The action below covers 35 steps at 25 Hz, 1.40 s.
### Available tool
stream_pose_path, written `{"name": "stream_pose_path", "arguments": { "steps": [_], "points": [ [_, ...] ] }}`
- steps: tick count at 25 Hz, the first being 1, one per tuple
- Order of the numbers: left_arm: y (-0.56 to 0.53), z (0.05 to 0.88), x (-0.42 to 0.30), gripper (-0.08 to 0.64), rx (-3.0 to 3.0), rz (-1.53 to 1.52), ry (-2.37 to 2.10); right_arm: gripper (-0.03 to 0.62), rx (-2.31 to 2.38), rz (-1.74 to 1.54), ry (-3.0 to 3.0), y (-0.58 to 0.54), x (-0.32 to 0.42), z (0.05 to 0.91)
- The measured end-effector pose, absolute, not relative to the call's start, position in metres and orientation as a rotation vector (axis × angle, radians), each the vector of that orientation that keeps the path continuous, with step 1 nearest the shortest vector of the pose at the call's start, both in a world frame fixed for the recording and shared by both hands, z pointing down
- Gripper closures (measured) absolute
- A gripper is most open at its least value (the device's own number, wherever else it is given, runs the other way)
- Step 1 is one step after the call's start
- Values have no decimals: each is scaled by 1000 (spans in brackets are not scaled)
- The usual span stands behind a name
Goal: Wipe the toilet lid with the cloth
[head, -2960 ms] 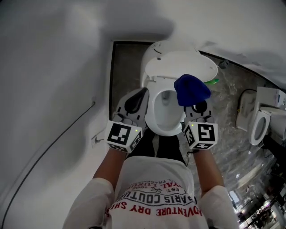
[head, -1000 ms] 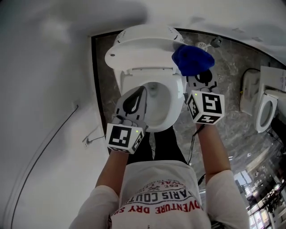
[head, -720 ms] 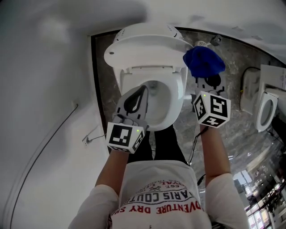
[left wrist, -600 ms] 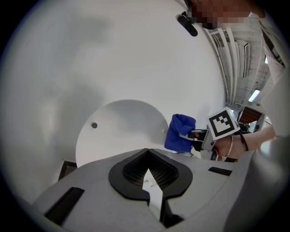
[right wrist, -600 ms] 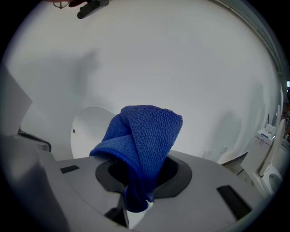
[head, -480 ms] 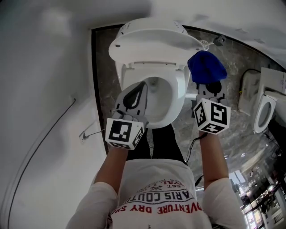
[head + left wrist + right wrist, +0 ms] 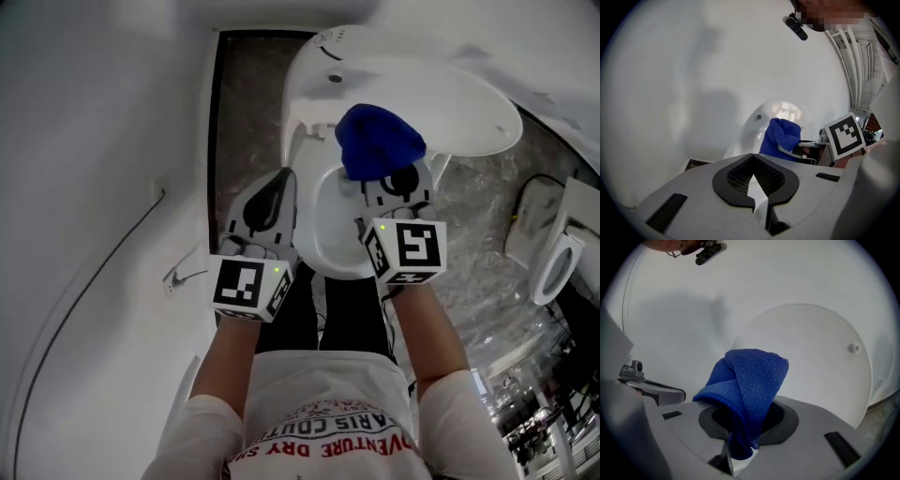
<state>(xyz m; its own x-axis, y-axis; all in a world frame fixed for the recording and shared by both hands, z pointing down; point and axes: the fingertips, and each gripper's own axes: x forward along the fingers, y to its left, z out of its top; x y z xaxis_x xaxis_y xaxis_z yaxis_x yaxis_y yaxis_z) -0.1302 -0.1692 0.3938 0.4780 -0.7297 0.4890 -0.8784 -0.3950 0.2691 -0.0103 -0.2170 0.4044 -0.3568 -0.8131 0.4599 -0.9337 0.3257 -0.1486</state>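
**Right gripper (image 7: 740, 448), cloth (image 7: 750, 380) in its jaws, faces the raised toilet lid (image 7: 811, 343) head-on**

The right gripper's jaws are clamped on the bunched blue cloth, which stands up past the tips. Straight ahead, just beyond the cloth, rises the lid with its broad face turned toward the jaws; I can't tell whether cloth and lid touch. The left gripper (image 7: 277, 187), jaws together on nothing, hangs off to the side over the toilet bowl (image 7: 328, 244), farther from the lid. I'd judge the wipe falls to the right one: press forward, then sweep across.
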Motion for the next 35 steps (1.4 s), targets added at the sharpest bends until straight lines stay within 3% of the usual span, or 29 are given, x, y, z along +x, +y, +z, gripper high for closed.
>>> {"name": "stream_pose_path", "arguments": {
  "steps": [6, 11, 20, 35],
  "points": [
    [-173, 421, -172, 555, 2184, 422, -1379, 505, 1448, 550, -2431, -240, -85, 425],
    [-173, 441, -178, 555, 2186, 452, -1358, 505, 1485, 547, -2449, -255, -94, 446],
    [-171, 454, -159, 555, 2212, 468, -1314, 505, 1488, 480, -2415, -267, -66, 455],
    [-166, 448, -61, 555, 2272, 471, -1238, 505, 1615, 495, -2249, -254, 65, 463]
  ]
}}
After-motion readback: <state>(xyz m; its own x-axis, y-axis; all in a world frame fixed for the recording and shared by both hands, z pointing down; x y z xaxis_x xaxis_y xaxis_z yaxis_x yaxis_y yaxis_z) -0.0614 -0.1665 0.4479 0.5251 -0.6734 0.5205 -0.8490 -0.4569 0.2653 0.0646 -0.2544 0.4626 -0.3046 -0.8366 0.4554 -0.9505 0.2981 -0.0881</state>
